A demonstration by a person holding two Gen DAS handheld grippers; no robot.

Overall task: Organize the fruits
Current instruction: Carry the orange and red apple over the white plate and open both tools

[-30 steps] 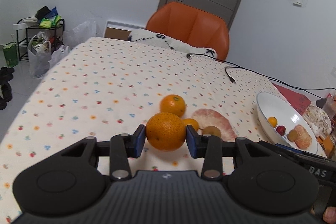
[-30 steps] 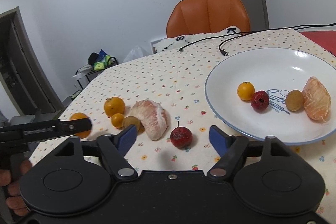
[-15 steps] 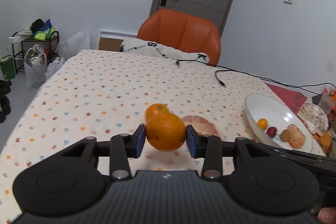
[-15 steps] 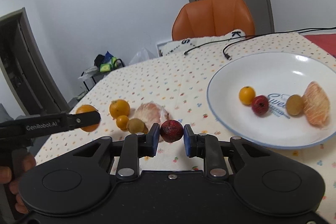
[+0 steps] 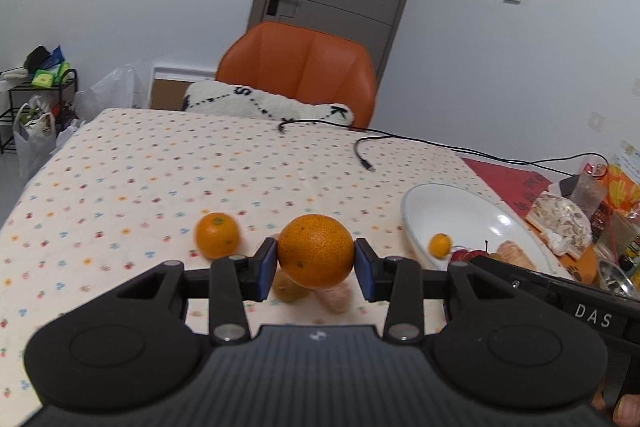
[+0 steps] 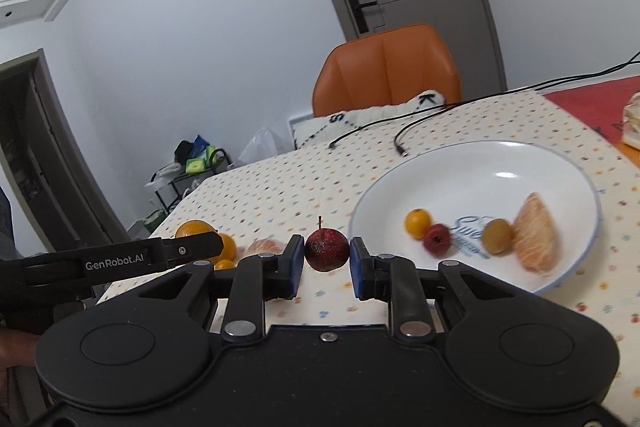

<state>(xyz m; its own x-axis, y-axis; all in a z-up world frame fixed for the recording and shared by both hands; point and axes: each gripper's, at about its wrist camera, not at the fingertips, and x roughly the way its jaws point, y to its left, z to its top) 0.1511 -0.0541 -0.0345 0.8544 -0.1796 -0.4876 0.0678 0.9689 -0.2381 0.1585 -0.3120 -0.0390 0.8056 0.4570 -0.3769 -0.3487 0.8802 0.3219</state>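
My left gripper [image 5: 315, 269] is shut on a large orange [image 5: 315, 250], held above the dotted tablecloth. A second orange [image 5: 217, 235] lies on the cloth to its left; a brownish fruit [image 5: 289, 290] and a peeled pomelo segment [image 5: 335, 297] show under the held orange. My right gripper [image 6: 324, 264] is shut on a small dark red fruit [image 6: 326, 249] with a stem, lifted left of the white plate [image 6: 472, 163]. The plate holds a small orange [image 6: 418, 223], a red fruit [image 6: 437, 238], a brown fruit [image 6: 497, 235] and a pomelo segment [image 6: 536, 235].
An orange chair [image 5: 298, 69] with a white cushion stands at the table's far edge. Black cables [image 5: 362, 147] trail across the back of the cloth. Packets and food wrappers [image 5: 560, 223] crowd the right edge beyond the plate. A rack with bags [image 5: 36, 99] stands at the left.
My right gripper closed on the red fruit and lifted it off the cloth toward the plate. My left gripper rose and moved right with the large orange.
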